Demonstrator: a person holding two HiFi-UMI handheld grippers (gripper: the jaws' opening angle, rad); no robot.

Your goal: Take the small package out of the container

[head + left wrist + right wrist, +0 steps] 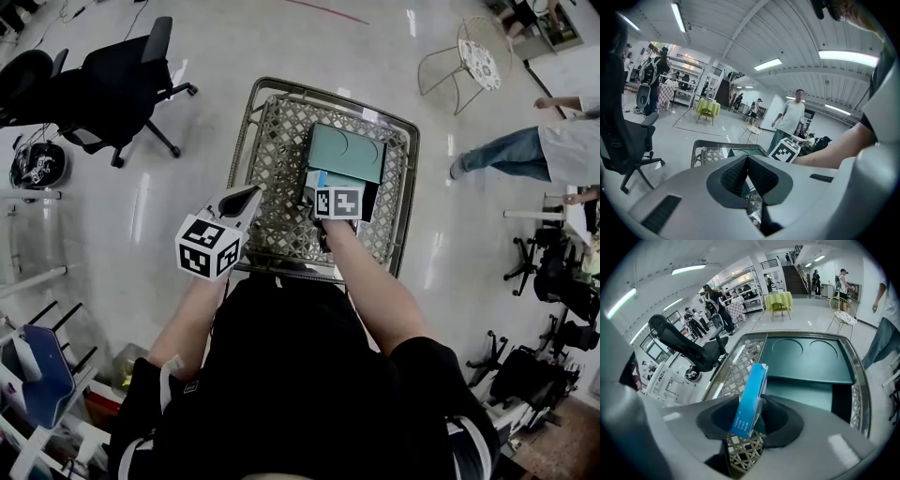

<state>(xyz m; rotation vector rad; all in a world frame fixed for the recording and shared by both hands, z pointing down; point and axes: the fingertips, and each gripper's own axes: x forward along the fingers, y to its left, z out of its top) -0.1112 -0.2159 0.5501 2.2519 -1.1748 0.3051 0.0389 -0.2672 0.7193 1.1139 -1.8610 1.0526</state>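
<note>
Two pads of the right gripper (749, 417) clamp the small blue package (751, 394) edge-on inside the wire-mesh basket (736, 369), beside the teal box (806, 362); left gripper (748, 174) closed, empty, near the rim; best lifted straight up, grip firm, clear of mesh.

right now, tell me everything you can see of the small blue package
The small blue package is a thin, flat box, seemingly cardboard, bright blue with small white print low on its face. It stands on edge, leaning slightly, between the jaws of the right gripper, which appears to clamp its two sides. It is above the mesh of the woven basket, beside a teal box.
</note>
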